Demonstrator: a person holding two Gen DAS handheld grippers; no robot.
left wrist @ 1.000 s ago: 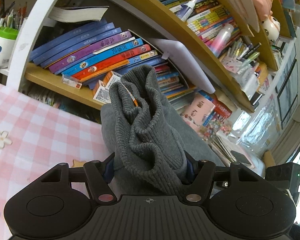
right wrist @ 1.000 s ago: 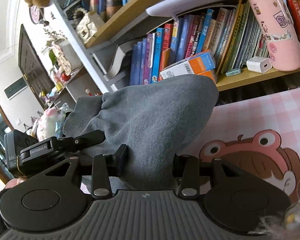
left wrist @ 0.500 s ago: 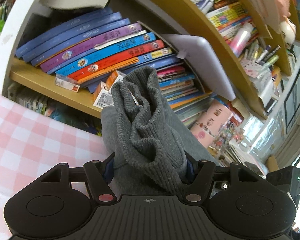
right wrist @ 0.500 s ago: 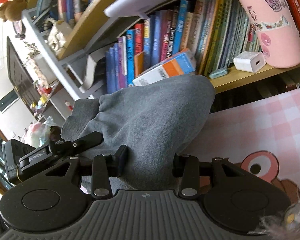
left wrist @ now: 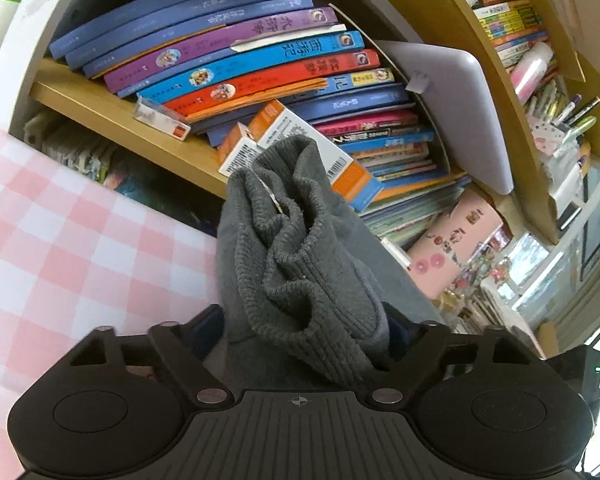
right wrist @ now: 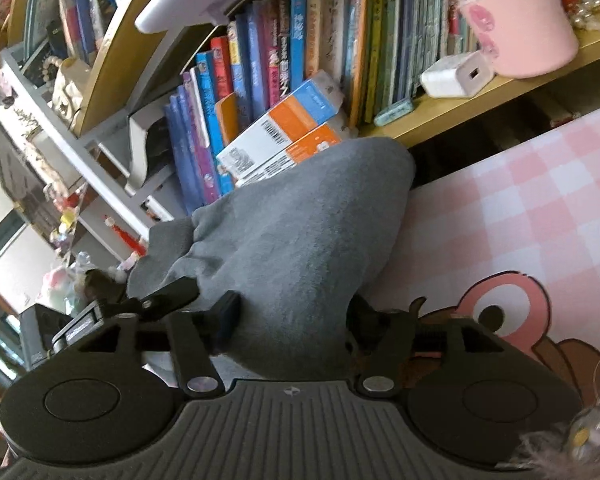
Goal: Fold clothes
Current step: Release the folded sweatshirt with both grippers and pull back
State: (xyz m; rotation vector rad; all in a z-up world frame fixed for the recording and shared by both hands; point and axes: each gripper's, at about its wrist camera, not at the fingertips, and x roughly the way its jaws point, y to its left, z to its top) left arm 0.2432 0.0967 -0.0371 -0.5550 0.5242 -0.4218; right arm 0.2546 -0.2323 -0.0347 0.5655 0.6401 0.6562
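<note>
A grey garment with a ribbed knit hem (left wrist: 296,264) is bunched between the jaws of my left gripper (left wrist: 304,332), which is shut on it. The same grey garment (right wrist: 300,240) fills the jaws of my right gripper (right wrist: 292,320), also shut on it. The cloth is lifted off the pink checked tablecloth (left wrist: 60,248) and hangs between the two grippers. The left gripper's body (right wrist: 100,316) shows at the left of the right wrist view, close beside the right one. The fingertips are hidden by cloth.
A wooden bookshelf (left wrist: 112,116) packed with books stands right behind the table. An orange and white box (right wrist: 288,132) leans on the shelf. A pink cup (right wrist: 516,28) and a white charger (right wrist: 456,76) sit on the shelf. A cartoon print (right wrist: 512,320) marks the tablecloth (right wrist: 540,208).
Both grippers have moved forward toward the bookshelf with the garment still held. The books look larger and the table has slid lower in both views.
</note>
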